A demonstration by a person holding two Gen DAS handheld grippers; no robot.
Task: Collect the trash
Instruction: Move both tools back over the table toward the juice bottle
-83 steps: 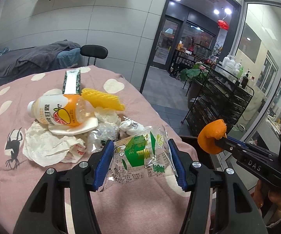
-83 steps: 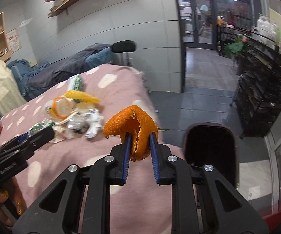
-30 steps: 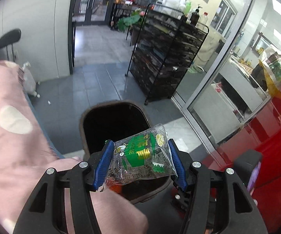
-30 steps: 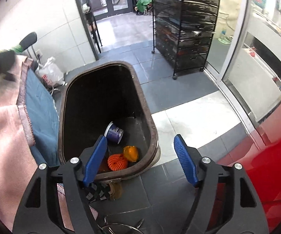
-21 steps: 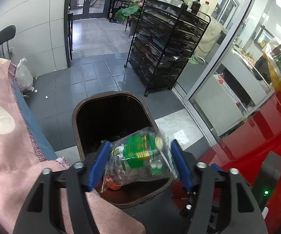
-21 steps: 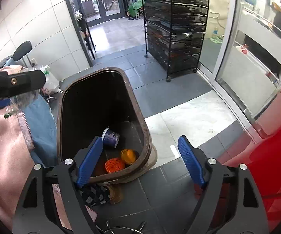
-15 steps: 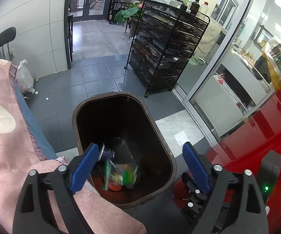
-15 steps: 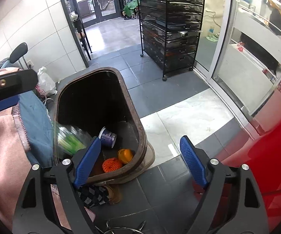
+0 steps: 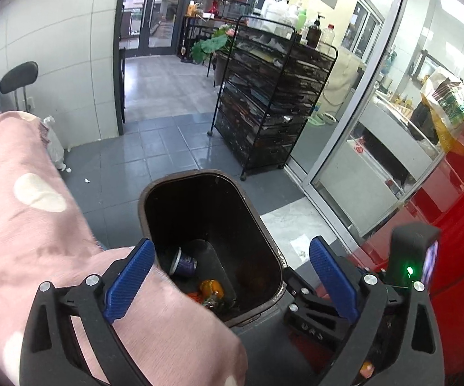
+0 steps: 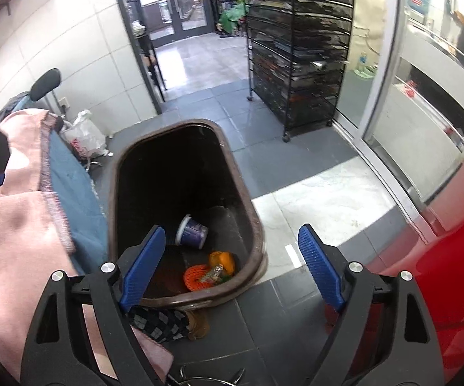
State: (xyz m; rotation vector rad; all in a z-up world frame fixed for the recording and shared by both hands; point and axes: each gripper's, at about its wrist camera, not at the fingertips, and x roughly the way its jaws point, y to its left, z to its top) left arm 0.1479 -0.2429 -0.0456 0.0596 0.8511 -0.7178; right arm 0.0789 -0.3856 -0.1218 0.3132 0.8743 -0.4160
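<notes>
Left wrist view: left gripper [image 9: 232,270] spread wide and carrying nothing, poised above the dark trash bin [image 9: 154,193] beside the pink spotted cloth [image 9: 23,225]. Down in the bin, a purple cup [image 9: 184,262] and an orange peel [image 9: 212,288], with something crumpled just below the peel, too dark to name. Right gripper [image 9: 325,308] partly visible at lower right, its jaw state not readable from here. No loose trash on the visible stretch of cloth, so probably a return toward the rest of the table for the next piece. Best done by lifting clear of the bin rim first, keeping the fingers apart, and avoiding a snag on the cloth's hanging edge.

Right wrist view: right gripper [image 10: 232,263] likewise wide apart and empty, directly over the bin [image 10: 113,173]. Inside, the cup [image 10: 191,231] on its side, the peel [image 10: 221,262] touching an orange mesh [image 10: 195,277], and a small wrapper [image 10: 214,275] lying on the mesh. All dropped pieces well inside the walls, nothing caught on the rim. Black wire rack [image 10: 299,54] standing well apart behind the bin, no obstacle. Sensible next: swing back leftward over the cloth, approach one light item at a time, and close only once it sits squarely between the blue pads [image 10: 143,267].
</notes>
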